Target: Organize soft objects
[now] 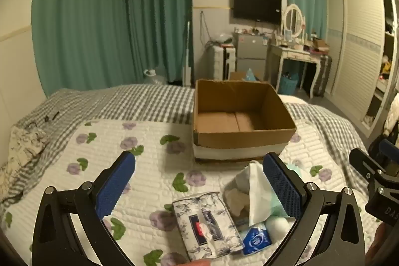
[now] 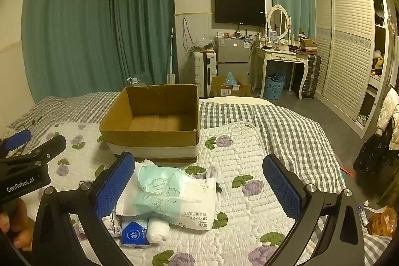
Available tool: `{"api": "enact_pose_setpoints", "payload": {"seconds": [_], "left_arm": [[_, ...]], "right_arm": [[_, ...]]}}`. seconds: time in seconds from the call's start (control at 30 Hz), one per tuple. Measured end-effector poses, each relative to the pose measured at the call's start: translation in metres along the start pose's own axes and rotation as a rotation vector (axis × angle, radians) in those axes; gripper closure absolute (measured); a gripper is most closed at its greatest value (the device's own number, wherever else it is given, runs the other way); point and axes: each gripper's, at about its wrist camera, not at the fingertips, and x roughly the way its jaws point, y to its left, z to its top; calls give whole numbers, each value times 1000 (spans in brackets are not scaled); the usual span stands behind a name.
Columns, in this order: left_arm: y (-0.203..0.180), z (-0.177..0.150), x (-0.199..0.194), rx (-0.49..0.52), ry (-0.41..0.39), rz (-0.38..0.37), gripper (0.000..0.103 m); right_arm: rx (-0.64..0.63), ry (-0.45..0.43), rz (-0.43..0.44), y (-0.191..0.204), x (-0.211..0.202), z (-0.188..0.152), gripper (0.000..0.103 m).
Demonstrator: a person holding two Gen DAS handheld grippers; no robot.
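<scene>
- Currently, the left tongs (image 1: 199, 191) are standing wide apart, with nothing gripped between the blue textured pads (image 1: 116, 185).
- Both tongs are tilting downward over the white quilted bedspread with purple flowers (image 1: 149, 158), which is lying on a grey checked sheet (image 2: 286, 126).
- The right tongs (image 2: 199, 191) are likewise standing wide apart and holding nothing.
- A floral-patterned soft tissue pack (image 1: 207, 223) is lying flat on the bedspread between the left pads.
- A white and mint plastic bag of cleansing towels (image 2: 172, 193) is lying just beside the tissue pack, near the right tongs' left pad; whether they touch cannot be told.
- A small blue tissue packet (image 2: 133, 233) and a white cotton roll (image 2: 158, 229) are lying against the bag's near edge.
- An open brown cardboard box (image 2: 152, 116) is sitting on the bedspread just beyond the soft objects, its interior showing only bare cardboard.
- A hand (image 2: 17, 226) is showing at the left edge of the right wrist view, below the other black gripper body.
</scene>
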Motion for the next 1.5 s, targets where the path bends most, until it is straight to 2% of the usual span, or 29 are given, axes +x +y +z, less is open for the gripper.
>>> {"api": "enact_pose_setpoints", "payload": {"seconds": [0.47,1.5], "left_arm": [[12,7,0,-15,-3,3,0],[7,-3,3,-8,-5,26,0]], "right_arm": [[-2,-5,-1,7,1,1,0],[-22,0,4,6,4,-5,0]]}}
